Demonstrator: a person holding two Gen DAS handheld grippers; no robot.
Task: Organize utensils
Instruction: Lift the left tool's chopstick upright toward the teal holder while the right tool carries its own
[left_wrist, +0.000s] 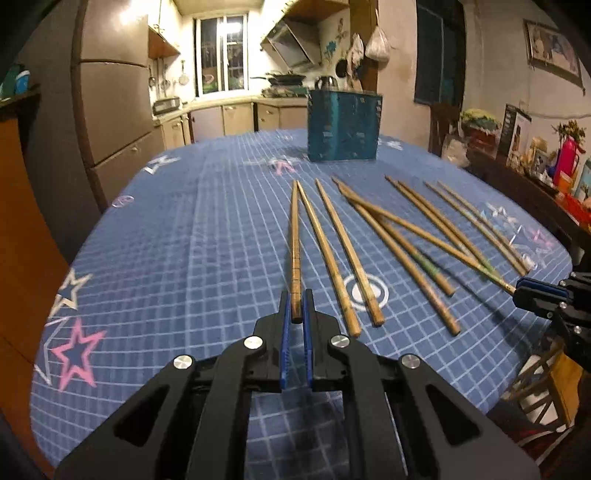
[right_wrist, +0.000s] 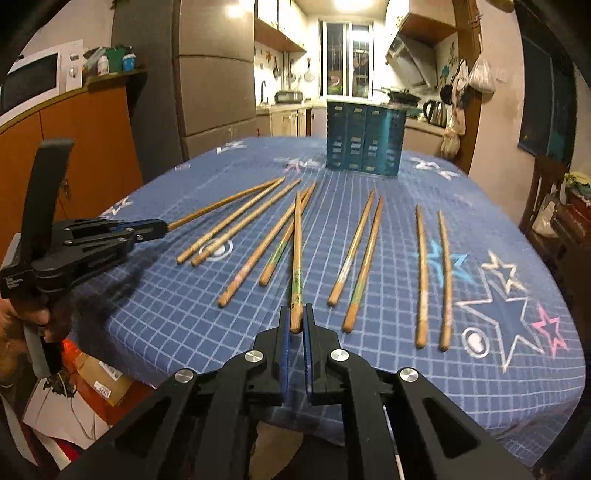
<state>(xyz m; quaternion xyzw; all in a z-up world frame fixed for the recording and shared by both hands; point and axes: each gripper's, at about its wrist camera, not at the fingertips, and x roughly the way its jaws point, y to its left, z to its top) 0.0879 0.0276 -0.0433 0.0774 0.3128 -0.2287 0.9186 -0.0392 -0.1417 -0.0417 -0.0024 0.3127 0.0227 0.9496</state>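
Several wooden chopsticks lie spread on a blue grid tablecloth (left_wrist: 184, 240). My left gripper (left_wrist: 296, 304) is shut on the near end of the leftmost chopstick (left_wrist: 294, 236); it also shows in the right wrist view (right_wrist: 159, 227), holding that chopstick (right_wrist: 225, 199). My right gripper (right_wrist: 295, 317) is shut on the near end of a chopstick with a green band (right_wrist: 296, 251), which crosses over others; it shows at the right edge of the left wrist view (left_wrist: 517, 290). A teal utensil holder (left_wrist: 343, 125) stands upright at the table's far side (right_wrist: 364, 136).
Loose chopsticks lie in pairs to the right (right_wrist: 432, 273) and in the middle (right_wrist: 354, 254). The near table edge is rounded. A cluttered sideboard (left_wrist: 535, 177) stands right of the table, an orange cabinet (right_wrist: 81, 140) left, boxes (right_wrist: 99, 380) on the floor.
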